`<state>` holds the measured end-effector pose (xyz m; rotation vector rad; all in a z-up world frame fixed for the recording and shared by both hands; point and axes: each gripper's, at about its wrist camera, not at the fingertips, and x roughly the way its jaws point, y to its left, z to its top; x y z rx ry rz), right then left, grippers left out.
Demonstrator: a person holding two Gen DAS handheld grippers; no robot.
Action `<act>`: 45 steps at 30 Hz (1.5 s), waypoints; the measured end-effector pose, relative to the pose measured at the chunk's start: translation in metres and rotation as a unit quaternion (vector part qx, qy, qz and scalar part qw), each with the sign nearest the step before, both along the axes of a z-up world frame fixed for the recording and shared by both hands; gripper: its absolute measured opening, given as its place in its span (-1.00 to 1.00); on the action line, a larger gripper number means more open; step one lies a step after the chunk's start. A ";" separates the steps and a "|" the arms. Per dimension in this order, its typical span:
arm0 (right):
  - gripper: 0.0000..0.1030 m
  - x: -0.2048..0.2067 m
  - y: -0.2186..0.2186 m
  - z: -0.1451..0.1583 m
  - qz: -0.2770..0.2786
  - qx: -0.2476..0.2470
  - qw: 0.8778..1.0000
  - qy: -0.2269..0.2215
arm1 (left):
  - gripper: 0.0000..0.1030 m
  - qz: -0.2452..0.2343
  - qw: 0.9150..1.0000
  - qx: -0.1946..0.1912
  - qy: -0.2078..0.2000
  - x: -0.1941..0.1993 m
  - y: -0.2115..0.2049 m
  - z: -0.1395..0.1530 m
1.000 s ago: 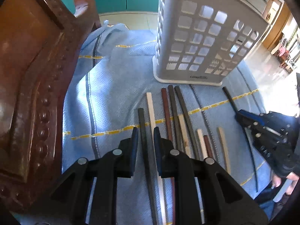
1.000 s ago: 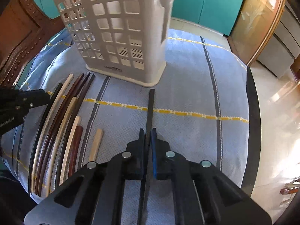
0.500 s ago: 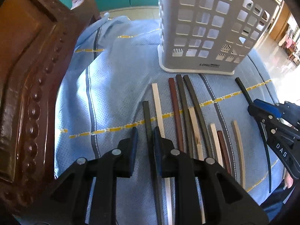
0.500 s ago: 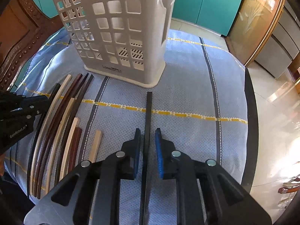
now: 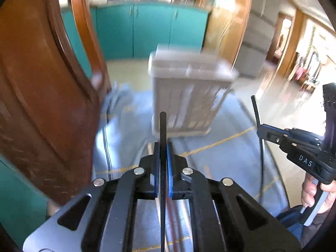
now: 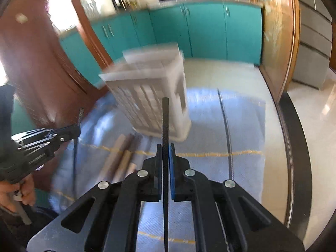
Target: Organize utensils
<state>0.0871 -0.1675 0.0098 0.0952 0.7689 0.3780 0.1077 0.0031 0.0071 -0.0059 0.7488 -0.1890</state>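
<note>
My left gripper (image 5: pixel 162 146) is shut on a black chopstick (image 5: pixel 163 126) and holds it above the blue cloth, tip toward the white slotted basket (image 5: pixel 189 96). My right gripper (image 6: pixel 165 147) is shut on a second black chopstick (image 6: pixel 165 121), also raised and pointing at the basket (image 6: pixel 151 96). Each gripper shows in the other's view: the right one (image 5: pixel 260 130) at the right edge, the left one (image 6: pixel 72 131) at the left edge, both with their sticks. Several wooden chopsticks (image 6: pixel 124 157) lie on the cloth in front of the basket, blurred.
A carved wooden chair back (image 5: pixel 42 84) rises close on the left. The blue cloth (image 6: pixel 241 126) covers a round table with a dark rim (image 6: pixel 294 136) on the right. Teal cabinets (image 5: pixel 147 27) stand behind. A person's hand (image 5: pixel 310 191) grips the right handle.
Both grippers have closed on a black chopstick each and lifted it off the cloth. Both views have tilted upward, so the basket now looks smaller and farther off.
</note>
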 end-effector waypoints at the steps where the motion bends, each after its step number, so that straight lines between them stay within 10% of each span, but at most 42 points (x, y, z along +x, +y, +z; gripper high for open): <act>1: -0.87 -0.007 -0.004 0.009 0.000 0.007 1.000 -0.013 | -0.87 -0.001 1.000 -0.004 -0.025 -0.012 0.000 0.017; 7: -0.87 -0.024 -0.027 0.088 -0.029 0.067 0.991 -0.116 | -0.87 0.011 0.989 -0.042 -0.144 -0.047 0.009 0.108; 11: -0.87 -0.005 -0.044 0.136 -0.064 0.174 0.959 -0.216 | -0.87 0.046 0.967 -0.116 -0.224 -0.041 0.025 0.164; 16: -0.87 0.016 -0.032 0.131 -0.128 0.144 0.940 -0.283 | -0.87 0.112 0.941 -0.170 -0.271 -0.013 0.044 0.167; 27: -0.87 0.038 -0.001 0.073 -0.102 0.059 0.964 -0.238 | -0.86 0.122 0.971 -0.089 -0.183 0.070 0.021 0.078; 45: -0.52 -0.038 -0.017 0.075 -0.032 0.063 0.962 -0.265 | -0.70 0.093 0.966 -0.087 -0.226 0.019 0.031 0.064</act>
